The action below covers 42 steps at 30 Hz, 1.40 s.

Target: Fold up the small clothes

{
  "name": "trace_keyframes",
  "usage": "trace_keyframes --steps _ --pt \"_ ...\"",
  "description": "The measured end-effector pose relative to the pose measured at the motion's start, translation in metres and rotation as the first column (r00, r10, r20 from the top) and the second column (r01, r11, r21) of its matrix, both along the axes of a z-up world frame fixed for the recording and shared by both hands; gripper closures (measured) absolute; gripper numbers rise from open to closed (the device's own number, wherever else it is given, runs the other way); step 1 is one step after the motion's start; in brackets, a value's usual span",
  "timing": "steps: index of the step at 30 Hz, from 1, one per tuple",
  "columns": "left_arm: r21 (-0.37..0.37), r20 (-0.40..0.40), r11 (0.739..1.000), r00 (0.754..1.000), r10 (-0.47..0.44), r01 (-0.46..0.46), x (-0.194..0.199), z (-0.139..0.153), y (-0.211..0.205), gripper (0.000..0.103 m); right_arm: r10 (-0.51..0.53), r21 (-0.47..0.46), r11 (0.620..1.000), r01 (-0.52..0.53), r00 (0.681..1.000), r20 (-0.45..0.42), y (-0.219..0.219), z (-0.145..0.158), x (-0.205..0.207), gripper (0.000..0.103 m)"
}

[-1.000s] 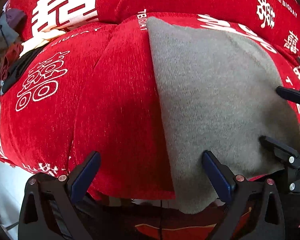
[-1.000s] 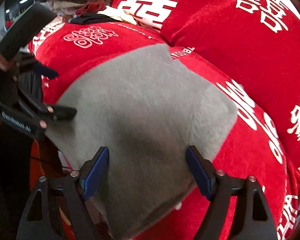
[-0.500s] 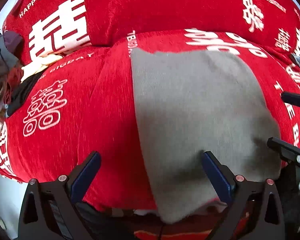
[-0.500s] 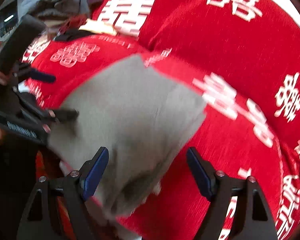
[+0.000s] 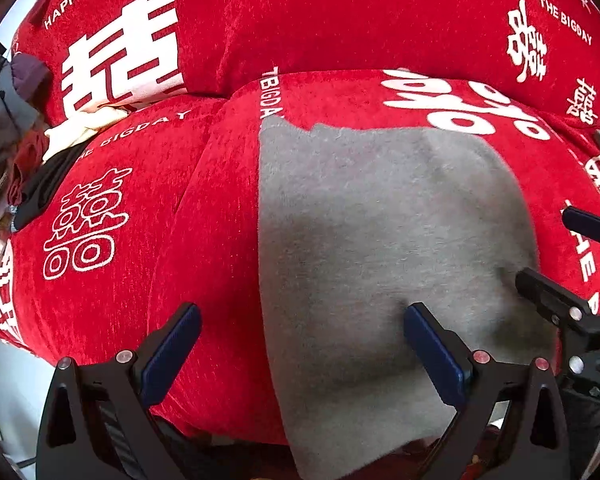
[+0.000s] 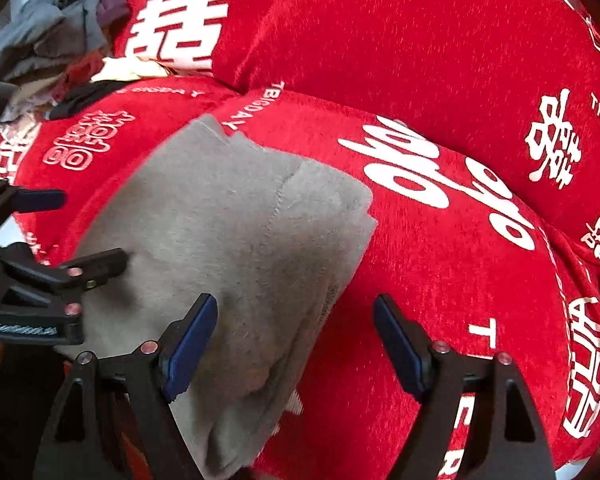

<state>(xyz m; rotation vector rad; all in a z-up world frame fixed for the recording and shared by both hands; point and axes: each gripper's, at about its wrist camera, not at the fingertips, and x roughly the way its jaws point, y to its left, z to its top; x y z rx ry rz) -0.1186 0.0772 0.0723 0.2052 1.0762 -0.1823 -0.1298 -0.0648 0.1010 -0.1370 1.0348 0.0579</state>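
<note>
Change since earlier: grey garment (image 5: 380, 248) now sits folded over on itself, right side doubled into layers; both grippers sit a bit further back from it than a second ago.
Left gripper (image 5: 300, 340): jaws spread wide, nothing held; right finger rests on or just over the grey cloth, left finger over bare red cover.
Right gripper (image 6: 296, 340): jaws also wide apart, nothing held; left finger at the garment's near edge, right finger over red cover.
Garment position: lies on the front seat cushion (image 5: 204, 240), near edge hanging over the cushion front toward the person.
Fold state: judged partly done; stacked edges visible on its right side in the right wrist view, seam (image 6: 274, 208) running down the top layer.
Risk 1: overhanging near edge could drag the piece off the rounded cushion front, since nothing pins it.
Risk 2: a grip on the top layer only would peel the fold open; edges lie close together and are hard to separate.
Risk 3: plush cover may snag the fuzzy cloth and skew the next fold.
Surface: red sofa cover (image 6: 440, 272) with white characters and "THE BIGDAY" lettering, soft and curved.
Farther: back cushion (image 5: 340, 20) behind the seat.
Room: pile of unfolded clothes (image 6: 60, 40) at far left end of the sofa; little else visible.
</note>
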Motion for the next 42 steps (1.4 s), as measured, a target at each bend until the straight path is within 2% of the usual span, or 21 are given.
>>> trace_keyframes --steps 7,12,17,25,31,35,42 --pt "-0.003 -0.014 1.000 1.000 -0.016 0.016 -0.013 0.016 -0.005 0.001 0.008 0.017 1.000 -0.006 0.996 -0.087 0.000 0.009 -0.019 0.020" --pt "0.003 -0.046 1.000 0.998 -0.031 0.031 -0.023 0.009 -0.009 0.001 0.018 0.017 1.000 -0.016 0.991 -0.135 0.009 0.002 -0.033 0.020" --pt "0.001 -0.101 1.000 0.994 -0.028 0.028 -0.027 -0.002 -0.011 0.001 0.023 -0.019 0.999 -0.026 0.990 -0.141 0.018 0.000 -0.037 0.020" --pt "-0.039 -0.095 0.999 0.995 0.034 -0.037 -0.028 -0.002 0.000 0.001 0.028 -0.037 0.999 -0.034 0.990 -0.138 0.022 0.001 -0.037 0.020" --pt "-0.086 -0.121 0.996 0.992 0.025 -0.036 -0.025 -0.003 0.002 0.001 0.030 -0.042 0.998 -0.036 0.990 -0.139 0.023 0.004 -0.034 0.020" --pt "-0.065 -0.101 0.997 0.994 0.034 -0.040 -0.024 -0.003 0.002 0.001 0.029 -0.050 0.998 -0.036 0.990 -0.141 0.024 0.004 -0.032 0.020" --pt "-0.092 -0.120 0.995 0.992 0.035 -0.046 -0.018 -0.007 0.005 0.001 0.022 -0.060 0.998 -0.032 0.987 -0.160 0.023 0.002 -0.025 0.020"
